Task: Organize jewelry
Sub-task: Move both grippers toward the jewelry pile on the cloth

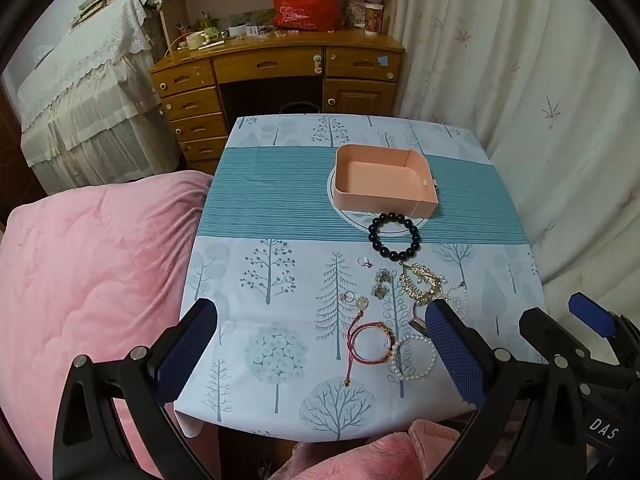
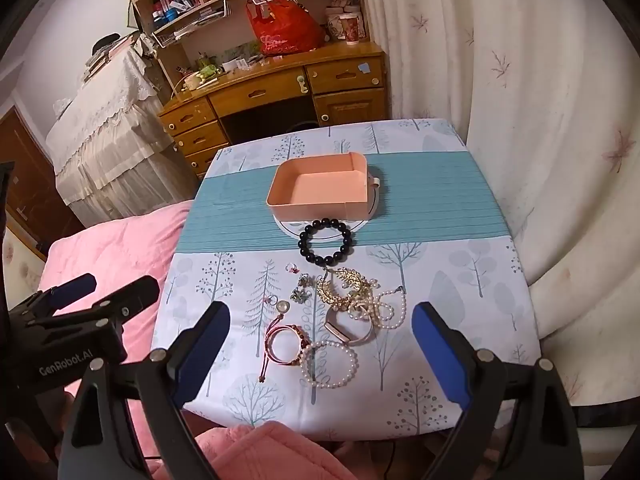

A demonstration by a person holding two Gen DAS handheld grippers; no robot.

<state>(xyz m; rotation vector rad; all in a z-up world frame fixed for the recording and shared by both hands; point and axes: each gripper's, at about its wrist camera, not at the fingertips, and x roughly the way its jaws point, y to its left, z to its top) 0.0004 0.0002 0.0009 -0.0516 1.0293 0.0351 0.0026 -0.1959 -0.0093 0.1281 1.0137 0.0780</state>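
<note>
Table (image 2: 460,216) w/ tree-print cloth and a teal striped band across the middle carries everything. Pink quilt on the bed (image 1: 92,264) lies along its left side; wooden desk (image 2: 280,88) w/ a red bag (image 2: 280,24) stands behind, curtain (image 2: 520,80) to the right.

Left hand-held gripper (image 1: 320,344): fingers wide apart, nothing between them, held above the near left part of the table. Its right finger overlaps the jewelry pile in the left wrist view; contact can't be told. Right hand-held gripper (image 2: 320,344): fingers also wide apart, holding nothing, above the near edge w/ the jewelry framed between them.

Pink box (image 2: 320,184), open-topped, nothing visible inside, sits on the teal band atop a white round plate (image 2: 288,227).

Jewelry, all on the cloth, outside the box:
- Dark bead bracelet (image 2: 326,242), just in front of the box, partly on the plate rim.
- White pearl bracelet (image 2: 329,364), nearest the front edge, touching the red cord bracelet (image 2: 282,344) to its left.
- Gold leafy piece (image 2: 344,288), tangled w/ a pearl strand (image 2: 384,312) and a pale bangle (image 2: 352,334), center-right.
- Small flower earrings (image 2: 302,288), left of the gold piece.
- Tiny ring (image 2: 291,268), near the bead bracelet; another small ring (image 2: 271,300) by the cord bracelet.
</note>
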